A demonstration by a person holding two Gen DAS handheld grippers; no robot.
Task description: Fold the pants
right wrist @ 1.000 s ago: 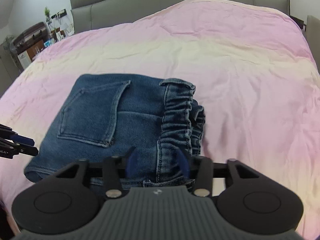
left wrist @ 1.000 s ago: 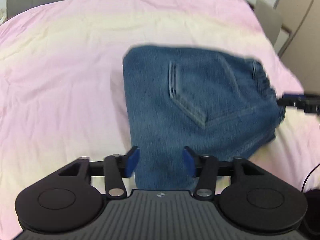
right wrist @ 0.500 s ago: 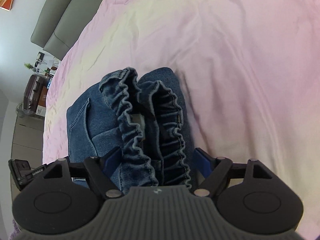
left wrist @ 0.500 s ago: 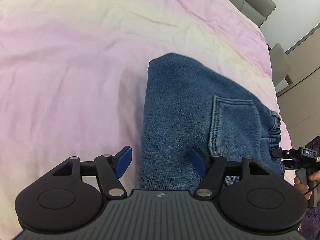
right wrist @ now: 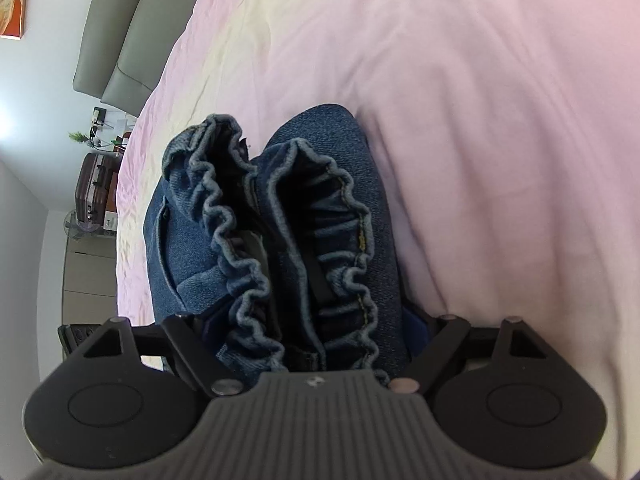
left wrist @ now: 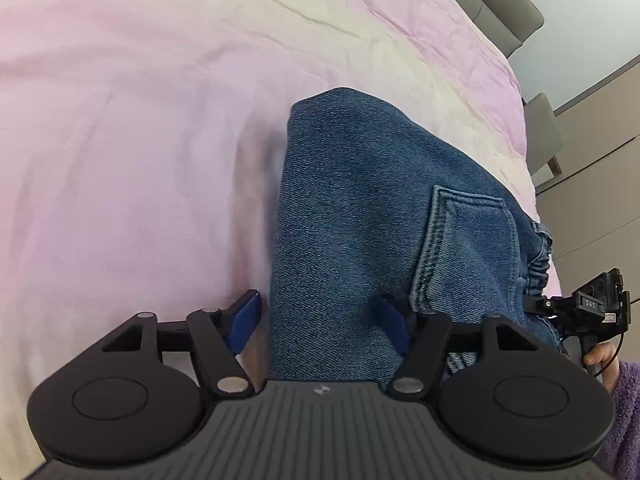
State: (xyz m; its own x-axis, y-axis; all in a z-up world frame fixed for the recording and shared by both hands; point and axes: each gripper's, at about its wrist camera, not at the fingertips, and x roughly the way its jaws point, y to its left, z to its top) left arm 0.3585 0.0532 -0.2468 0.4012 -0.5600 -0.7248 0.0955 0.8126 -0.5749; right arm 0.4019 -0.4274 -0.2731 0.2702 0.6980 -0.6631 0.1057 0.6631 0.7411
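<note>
On the bed (left wrist: 140, 128), spread with a pink and cream cover, the folded denim pants (left wrist: 360, 216) lay as a thick bundle directly ahead of both pairs of fingers. The left gripper (left wrist: 318, 322) had its blue-padded fingers (left wrist: 244, 322) spread wide, one on either side of the bundle's folded end; the left pad stood just beside the denim edge with a sliver of cover showing between, while the right pad pressed against or sat under the cloth, and which of the two could not be told. A back pocket (left wrist: 468, 248) lay to the right of those fingers, stitched side up. Farther right, at the waist end, the right gripper (left wrist: 592, 304) was visible in the left wrist view, held by a hand (left wrist: 600, 360) in a purple fuzzy sleeve (left wrist: 624, 420). In the right wrist view, the right gripper (right wrist: 316, 332) straddled the gathered elastic waistband (right wrist: 280, 240), whose two ruffled layers stood up between its parted fingers; only the right blue pad (right wrist: 418, 326) showed, touching the outer denim, the left one being hidden behind cloth. These fingers were parted around the whole bundle, but whether they squeezed it could not be told. Beyond them to the left stood a grey headboard (right wrist: 116, 52) and a suitcase (right wrist: 96, 184).
</note>
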